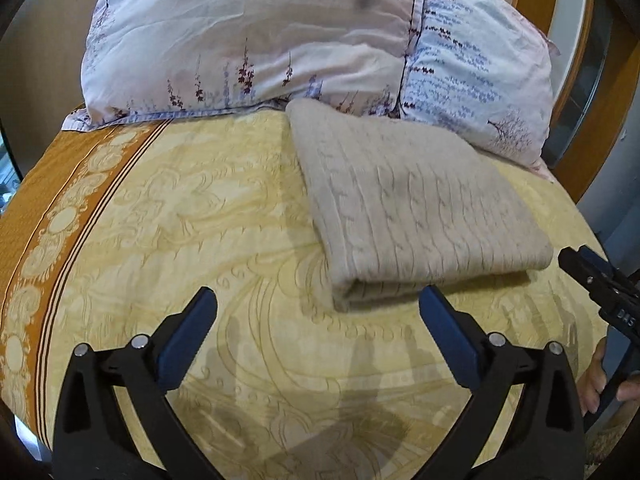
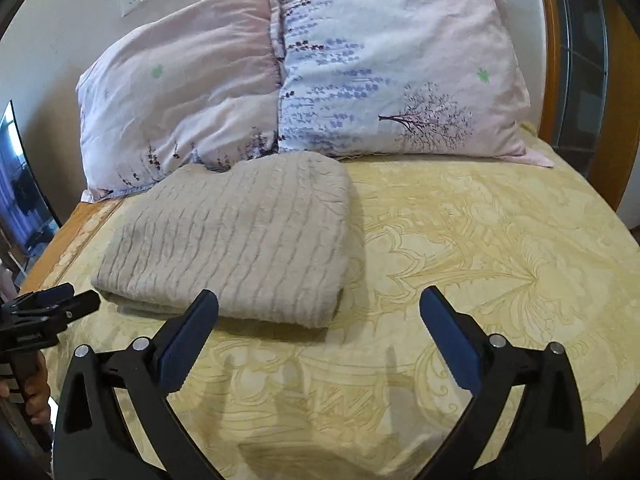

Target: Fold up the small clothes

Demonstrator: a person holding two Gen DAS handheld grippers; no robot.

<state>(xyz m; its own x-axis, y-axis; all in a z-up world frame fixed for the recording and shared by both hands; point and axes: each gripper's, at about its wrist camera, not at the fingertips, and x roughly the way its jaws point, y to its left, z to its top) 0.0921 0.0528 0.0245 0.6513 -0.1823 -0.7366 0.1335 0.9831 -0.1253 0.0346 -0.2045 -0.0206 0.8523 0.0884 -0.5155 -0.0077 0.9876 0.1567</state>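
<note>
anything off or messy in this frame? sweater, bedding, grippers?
Nothing stands out. The beige knit sweater lies folded in a tidy rectangle on the yellow bedspread, its far edge against the two pillows. Left gripper and right gripper are open and empty, clear of the cloth.

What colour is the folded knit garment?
Beige with a cable-knit pattern, clearest in the right wrist view.

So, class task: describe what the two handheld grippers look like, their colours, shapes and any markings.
Each gripper, left and right, has black plastic arms forking into a V, silver round rivets at the joints, and flat dark blue pads with a fine texture. The right one shows white lettering on its black body, too small to read.
</note>
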